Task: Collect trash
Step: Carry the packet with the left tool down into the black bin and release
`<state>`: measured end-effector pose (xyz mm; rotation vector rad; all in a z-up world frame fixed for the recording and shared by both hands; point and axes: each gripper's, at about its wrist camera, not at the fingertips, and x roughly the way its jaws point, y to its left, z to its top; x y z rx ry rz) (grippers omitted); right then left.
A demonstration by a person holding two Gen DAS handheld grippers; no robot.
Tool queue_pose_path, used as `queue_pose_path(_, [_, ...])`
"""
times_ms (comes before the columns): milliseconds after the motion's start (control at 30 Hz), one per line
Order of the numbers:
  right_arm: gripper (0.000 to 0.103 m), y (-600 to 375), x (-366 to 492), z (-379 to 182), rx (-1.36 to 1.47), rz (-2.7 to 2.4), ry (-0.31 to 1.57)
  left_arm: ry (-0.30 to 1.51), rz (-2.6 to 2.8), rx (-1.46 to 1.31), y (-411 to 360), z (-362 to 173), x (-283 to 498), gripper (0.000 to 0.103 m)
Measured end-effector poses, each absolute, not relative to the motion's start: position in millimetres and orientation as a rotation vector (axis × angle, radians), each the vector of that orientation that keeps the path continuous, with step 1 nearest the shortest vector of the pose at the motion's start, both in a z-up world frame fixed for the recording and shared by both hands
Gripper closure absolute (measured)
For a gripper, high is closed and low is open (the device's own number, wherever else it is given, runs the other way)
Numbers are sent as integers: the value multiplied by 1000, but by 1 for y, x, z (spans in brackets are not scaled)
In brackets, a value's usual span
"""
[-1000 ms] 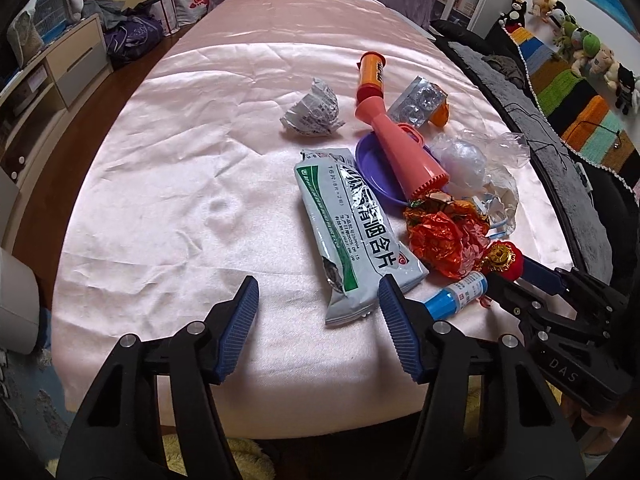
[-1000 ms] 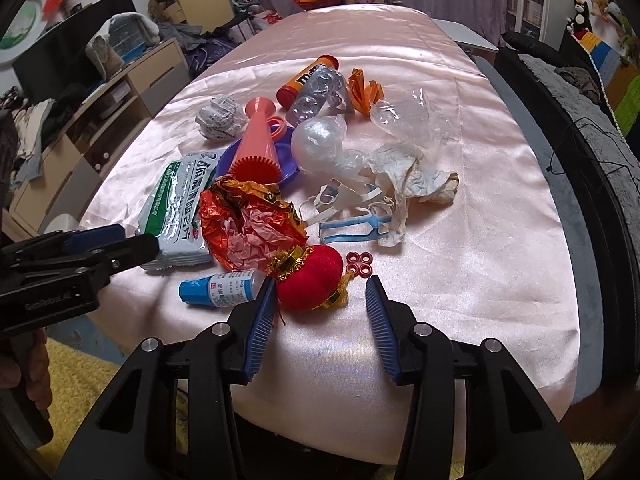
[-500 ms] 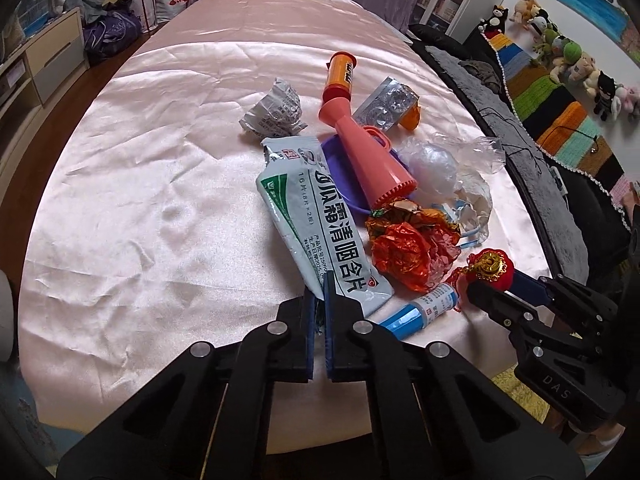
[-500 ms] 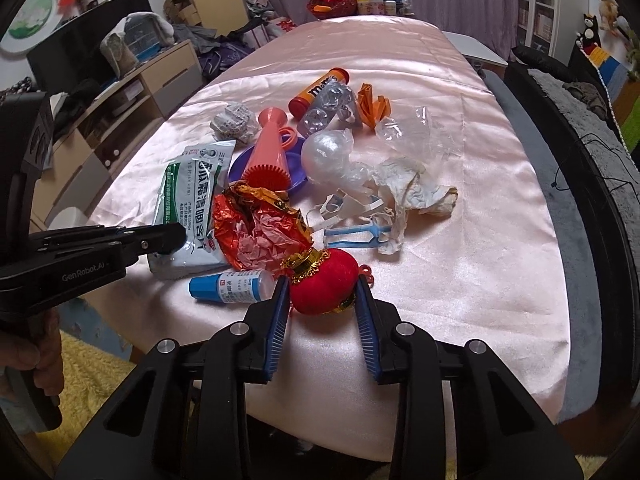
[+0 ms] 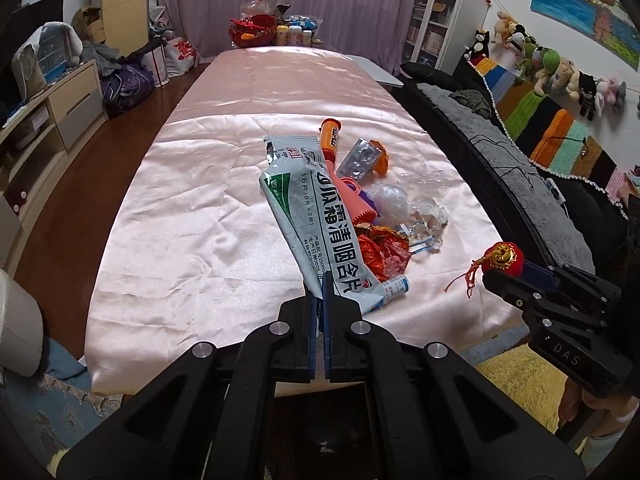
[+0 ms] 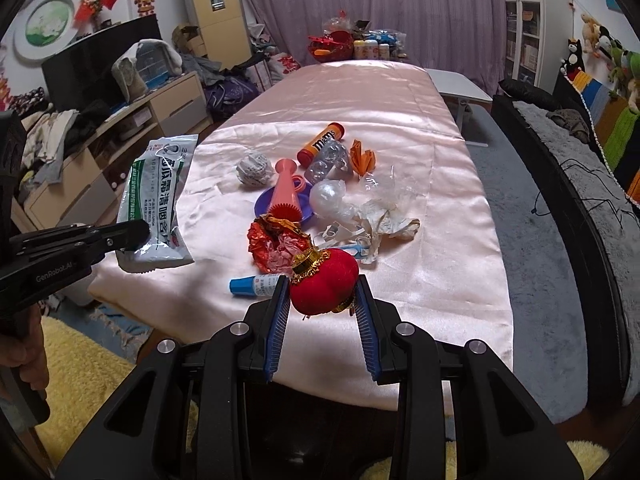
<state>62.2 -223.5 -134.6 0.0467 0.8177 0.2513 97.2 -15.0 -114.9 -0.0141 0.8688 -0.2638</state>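
**A:** Right wrist view, going left to right: the left gripper comes in from the left edge, clamped tight on the bottom corner of that green-and-white lozenge packet, which hangs clear of the pink tablecloth. I'd guess it's pinched at the very edge because the thing is flat and floppy, so a corner is the only bite you get.

**B:** And the middle of the frame?

**A:** Leftover pile: crumpled paper ball, pink toy horn lying on a purple plate, orange M&M's tube, crinkly red-gold foil wrapper, small blue-capped tube. All resting on the cloth.

**B:** Right claw?

**A:** Bottom centre, the right gripper squeezes the red plush lantern ornament across its belly, pads pressing both sides. Round and soft, so a mid-body hold makes sense. Looks lifted too.

**B:** So two pieces in hand at once, the rest waiting.
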Motion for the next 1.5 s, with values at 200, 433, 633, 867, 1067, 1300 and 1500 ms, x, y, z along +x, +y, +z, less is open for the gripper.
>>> queue_pose_path(200, [69,-225,31,-120,46,263,790,842,-288,-4,-15,-103,56,102])
queue_pose_path(433, [69,-216,2,-128,43,303,823,881,-306,-7,-10,-116,15,102])
queue_pose_path(633, [69,-207,-13,-152,35,318,903,961,-330,-7,-16,-145,-8,102])
queue_pose_path(867, [69,-211,-20,-191,97,303,1020,1066,-327,-24,-19,-187,-17,102])
queue_pose_path(1067, [69,-203,-20,-222,143,314,1118,1167,-344,-11,-29,-223,-14,102])
queue_pose_path(1300, [68,-201,-17,-233,149,309,1159,1237,-362,-1,-36,-244,-10,99])
queue_pose_path(1500, [51,-203,-15,-235,163,319,1165,1250,-366,-14,-32,-249,-12,83])
